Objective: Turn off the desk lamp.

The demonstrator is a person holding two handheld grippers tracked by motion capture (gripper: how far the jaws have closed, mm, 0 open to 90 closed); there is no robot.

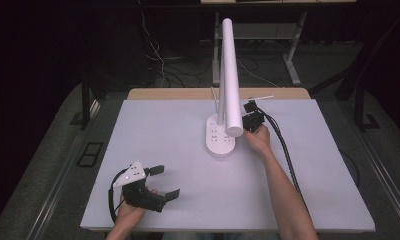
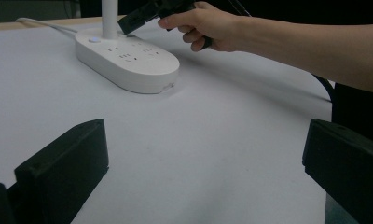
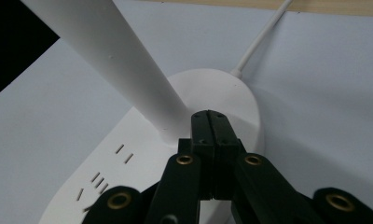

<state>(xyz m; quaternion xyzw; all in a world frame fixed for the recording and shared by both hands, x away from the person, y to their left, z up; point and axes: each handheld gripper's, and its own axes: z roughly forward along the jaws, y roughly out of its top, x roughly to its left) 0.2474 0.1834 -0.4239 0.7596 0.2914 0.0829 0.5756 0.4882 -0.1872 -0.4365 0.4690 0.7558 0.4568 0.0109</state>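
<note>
Standing white lamp (image 1: 227,75), socketed oval base (image 1: 220,139), right claw (image 3: 210,122) pressed together beside it.

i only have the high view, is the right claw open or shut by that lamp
Observer: Shut. In the right gripper view the right claw has its jaws pressed together with nothing between them.
Operator: what's its tip near
Observer: It sits at the foot of the lamp arm, above the lamp base.
Operator: and the left one
Observer: The left claw is open over bare table; the left gripper view shows a small button on the base beside the post.
</note>
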